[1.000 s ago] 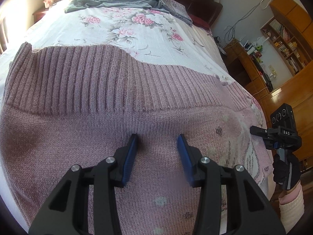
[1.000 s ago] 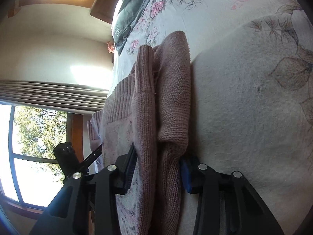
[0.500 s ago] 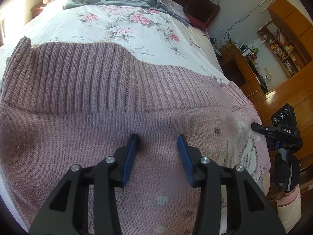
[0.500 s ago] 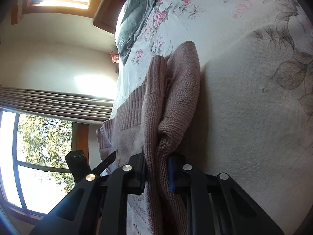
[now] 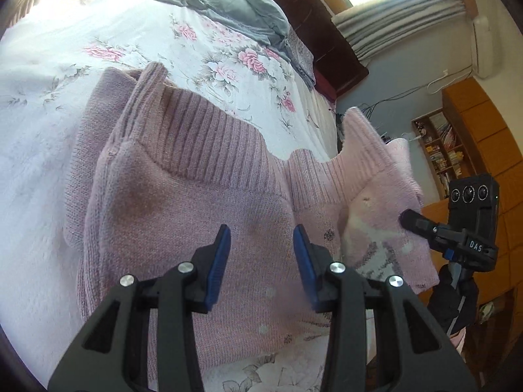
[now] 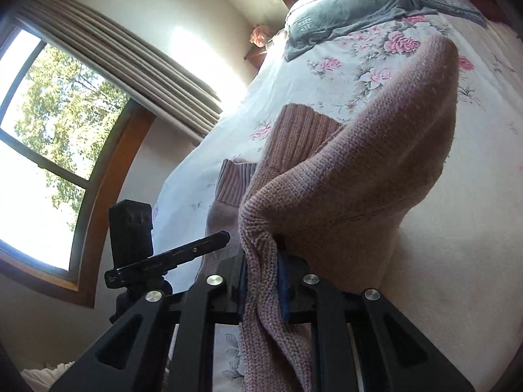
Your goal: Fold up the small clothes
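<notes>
Your pink knit sweater [image 5: 183, 215] on the floral bedspread [image 5: 108, 49] now rises at its right side, so the fold-over is under way. Your right gripper [image 6: 261, 281] is clenched on that edge, a bite only its own view shows; your left gripper [image 5: 261, 258] hovers released above the body.

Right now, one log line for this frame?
left tool: open, over sweater | right tool: shut on sweater, edge lifted | surface: floral bedspread

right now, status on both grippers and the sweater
Left gripper open, over the pink sweater. Right gripper shut on sweater edge, lifted off the bed. Nothing blocking.
</notes>
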A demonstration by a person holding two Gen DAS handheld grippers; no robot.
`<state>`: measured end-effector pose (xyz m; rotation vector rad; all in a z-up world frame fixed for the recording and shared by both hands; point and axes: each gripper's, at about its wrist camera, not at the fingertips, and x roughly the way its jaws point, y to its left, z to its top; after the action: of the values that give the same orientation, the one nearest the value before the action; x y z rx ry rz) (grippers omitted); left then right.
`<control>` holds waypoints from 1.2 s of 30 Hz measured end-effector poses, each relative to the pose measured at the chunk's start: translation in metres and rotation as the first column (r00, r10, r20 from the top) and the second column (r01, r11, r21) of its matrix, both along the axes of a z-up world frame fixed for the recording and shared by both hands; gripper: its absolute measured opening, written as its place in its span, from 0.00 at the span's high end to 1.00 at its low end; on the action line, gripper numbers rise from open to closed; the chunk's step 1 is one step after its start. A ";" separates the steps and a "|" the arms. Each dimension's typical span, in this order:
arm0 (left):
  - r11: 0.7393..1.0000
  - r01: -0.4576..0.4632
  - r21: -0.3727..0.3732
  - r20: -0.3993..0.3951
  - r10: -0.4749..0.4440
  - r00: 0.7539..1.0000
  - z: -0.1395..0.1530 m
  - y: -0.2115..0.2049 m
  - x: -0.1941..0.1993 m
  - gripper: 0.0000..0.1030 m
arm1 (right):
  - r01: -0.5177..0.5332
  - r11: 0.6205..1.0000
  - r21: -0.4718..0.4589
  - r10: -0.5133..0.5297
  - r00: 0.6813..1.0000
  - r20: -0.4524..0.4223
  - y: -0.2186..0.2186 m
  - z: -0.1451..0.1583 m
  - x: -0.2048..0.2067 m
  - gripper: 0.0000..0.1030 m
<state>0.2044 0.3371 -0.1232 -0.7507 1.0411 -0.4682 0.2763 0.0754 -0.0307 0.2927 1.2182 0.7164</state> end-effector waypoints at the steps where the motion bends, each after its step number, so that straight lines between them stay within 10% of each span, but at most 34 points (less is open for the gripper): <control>1: 1.000 -0.010 -0.018 -0.003 0.010 1.000 -0.001 0.005 -0.003 0.63 | -0.024 0.999 -0.023 0.023 1.000 -0.007 0.013 -0.005 -0.001 0.85; 13: 0.995 -0.041 -0.091 -0.019 0.039 0.999 -0.007 0.025 -0.017 0.62 | -0.116 0.980 -0.160 0.098 0.988 -0.115 0.081 -0.075 -0.003 0.82; 24: 0.994 -0.008 -0.106 -0.011 0.006 1.000 0.002 0.014 -0.012 0.58 | -0.155 0.965 -0.212 0.184 0.975 0.123 0.054 -0.027 -0.072 0.36; 36: 0.993 0.061 -0.097 -0.011 -0.062 0.998 0.014 -0.013 0.000 0.53 | -0.107 0.767 -0.632 0.381 0.869 0.317 0.080 -0.066 -0.149 0.36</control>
<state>0.2045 0.3244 -0.1095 -0.8103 1.0623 -0.5702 0.1270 0.1557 -0.0965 -0.5549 0.9975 0.5442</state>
